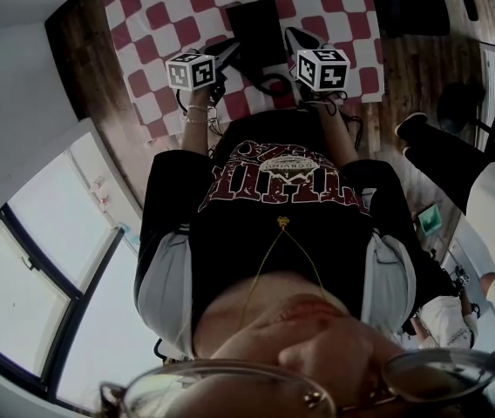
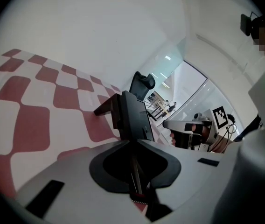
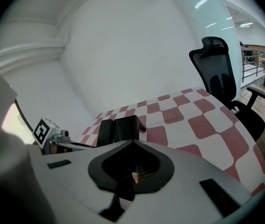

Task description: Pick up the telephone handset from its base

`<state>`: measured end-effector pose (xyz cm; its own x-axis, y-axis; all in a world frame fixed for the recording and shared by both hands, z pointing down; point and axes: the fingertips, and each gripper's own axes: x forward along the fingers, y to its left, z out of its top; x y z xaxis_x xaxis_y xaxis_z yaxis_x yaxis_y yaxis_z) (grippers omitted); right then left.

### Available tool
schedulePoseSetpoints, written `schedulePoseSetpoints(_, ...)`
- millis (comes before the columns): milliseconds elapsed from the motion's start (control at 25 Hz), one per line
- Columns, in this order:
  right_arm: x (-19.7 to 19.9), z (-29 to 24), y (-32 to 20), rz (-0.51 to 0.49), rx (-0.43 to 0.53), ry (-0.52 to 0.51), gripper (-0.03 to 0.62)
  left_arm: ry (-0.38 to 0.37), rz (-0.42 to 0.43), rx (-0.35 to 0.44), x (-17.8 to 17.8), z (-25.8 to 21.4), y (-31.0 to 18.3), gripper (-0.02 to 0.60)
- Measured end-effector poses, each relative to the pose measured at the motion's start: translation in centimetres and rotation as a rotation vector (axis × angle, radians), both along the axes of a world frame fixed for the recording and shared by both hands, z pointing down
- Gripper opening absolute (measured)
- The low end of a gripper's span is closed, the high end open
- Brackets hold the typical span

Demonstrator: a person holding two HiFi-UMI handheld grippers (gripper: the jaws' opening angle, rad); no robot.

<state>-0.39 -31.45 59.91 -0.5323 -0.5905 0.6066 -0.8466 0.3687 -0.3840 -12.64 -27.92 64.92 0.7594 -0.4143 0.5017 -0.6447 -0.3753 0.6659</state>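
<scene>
Your red-and-white chequered tablecloth (image 1: 165,24) fills the top of the frame, below a plain white wall (image 3: 123,45). Left of centre is your left gripper (image 1: 226,55), jaws together on nothing. The black telephone (image 1: 256,26) sits top centre. Your right gripper (image 1: 298,40) is likewise closed and empty. A black office chair (image 3: 219,73) stands at the far right.

Telephone (image 2: 131,118): we cannot tell handset from base in any view. Its lower part lies behind the left gripper (image 2: 133,146) and, in the other gripper view, behind the right gripper (image 3: 132,143).
Checkered tabletop (image 1: 143,16): near edge under the person's torso (image 1: 282,190).
Office chair (image 3: 216,73): base behind the tabletop.
</scene>
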Motion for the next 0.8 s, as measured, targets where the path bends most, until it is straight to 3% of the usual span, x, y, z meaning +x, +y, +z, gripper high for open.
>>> schedulePoseSetpoints(240, -0.13, 0.10, 0.15, -0.012, 0.001, -0.001, 0.017, -0.001, 0.054, 0.019, 0.07, 0.00, 0.03, 0.054)
schedulePoseSetpoints(480, 0.07, 0.38, 0.26, -0.019, -0.003, 0.004, 0.017, 0.079, 0.126, 0.047, 0.20, -0.40, 0.20, 0.050)
schedulePoseSetpoints(800, 0.40, 0.57, -0.32, -0.009, -0.008, 0.001, 0.017, 0.044, 0.167, 0.074, 0.36, -0.28, 0.12, 0.066)
